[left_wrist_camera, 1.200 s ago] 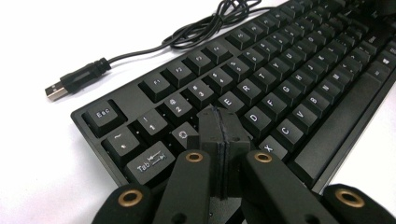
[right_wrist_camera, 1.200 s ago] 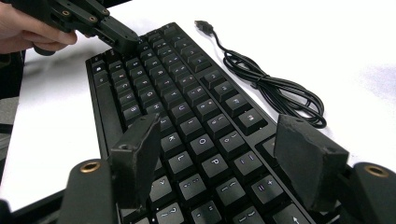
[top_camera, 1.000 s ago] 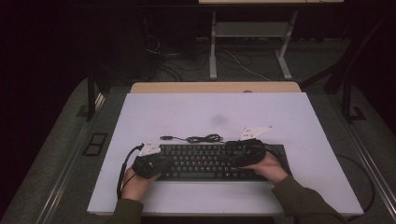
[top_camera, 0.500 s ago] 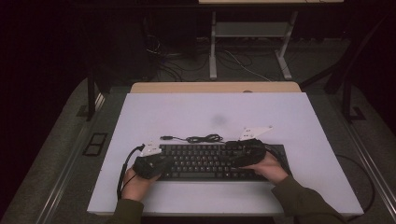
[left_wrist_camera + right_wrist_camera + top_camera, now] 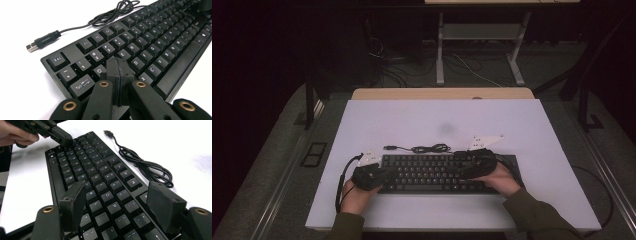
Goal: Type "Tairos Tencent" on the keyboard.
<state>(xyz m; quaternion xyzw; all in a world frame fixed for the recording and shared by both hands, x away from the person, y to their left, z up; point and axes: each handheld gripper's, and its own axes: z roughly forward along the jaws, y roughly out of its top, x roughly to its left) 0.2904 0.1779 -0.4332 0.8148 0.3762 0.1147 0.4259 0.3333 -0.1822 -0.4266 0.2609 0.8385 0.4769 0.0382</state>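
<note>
White tabletop, dark surroundings. Keyboard (image 5: 439, 173) lay near the front edge, long axis left to right, key rows facing the person, cable (image 5: 427, 148) loose behind it. Left gripper (image 5: 117, 71) was closed, empty, tip over the Q/A keys. Right gripper (image 5: 118, 206) stood wide apart, empty, above the right-hand keys. Risk, judged: a hard press could dislodge a keycap or shift the board.

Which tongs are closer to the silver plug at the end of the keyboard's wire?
Left. The left tongs sit over the keyboard's left end, just below the USB plug. The right tongs are over the keyboard's right half, farther along from the plug.
</note>
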